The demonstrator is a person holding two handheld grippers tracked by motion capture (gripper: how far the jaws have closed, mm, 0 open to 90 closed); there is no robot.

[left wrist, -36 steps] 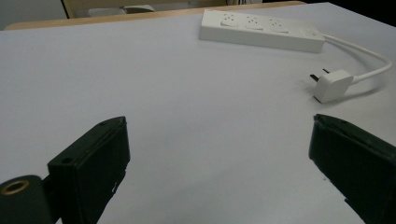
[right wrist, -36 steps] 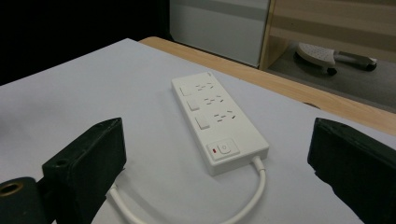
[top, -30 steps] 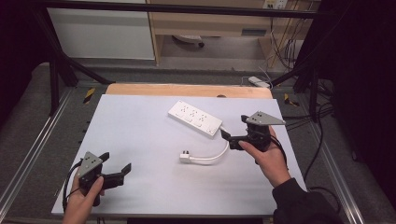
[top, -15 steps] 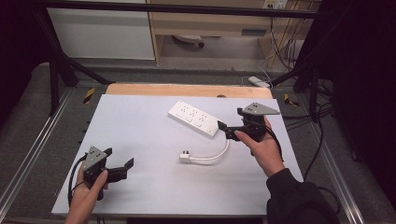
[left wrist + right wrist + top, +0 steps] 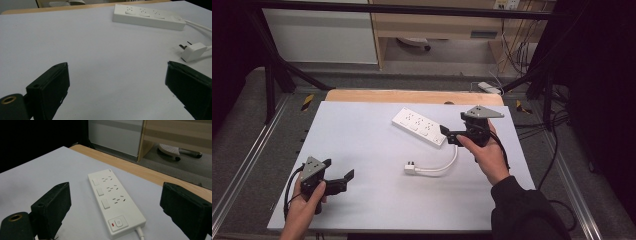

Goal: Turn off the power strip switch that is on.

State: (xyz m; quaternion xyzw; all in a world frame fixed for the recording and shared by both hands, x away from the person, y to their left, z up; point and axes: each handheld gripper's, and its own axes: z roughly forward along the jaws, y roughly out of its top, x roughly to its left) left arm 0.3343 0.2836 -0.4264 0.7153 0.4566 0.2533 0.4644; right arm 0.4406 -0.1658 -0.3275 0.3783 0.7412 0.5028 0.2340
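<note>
The step in hand looks like an approach: the right gripper (image 5: pixel 447 134) hovers at the near right end of the white power strip (image 5: pixel 419 125), its fingers (image 5: pixel 51 207) spread wide and holding nothing, the strip lying between and beyond them in the right gripper view. The strip lies flat at the far middle of the white worktop (image 5: pixel 362 130); its cable (image 5: pixel 444 165) curls nearward to the white plug (image 5: pixel 411 170), which lies loose near the middle. The left gripper (image 5: pixel 343 181) waits at the near left, well apart, fingers (image 5: pixel 50 82) also wide and empty, aimed toward the plug.

The next move probably calls for one gripper to steady the strip while the other picks up the plug by its body, prongs kept free.

No brand or readable writing shows; the strip bears three sockets with rocker switches and an end button (image 5: pixel 117 222) beside a red mark.
</note>
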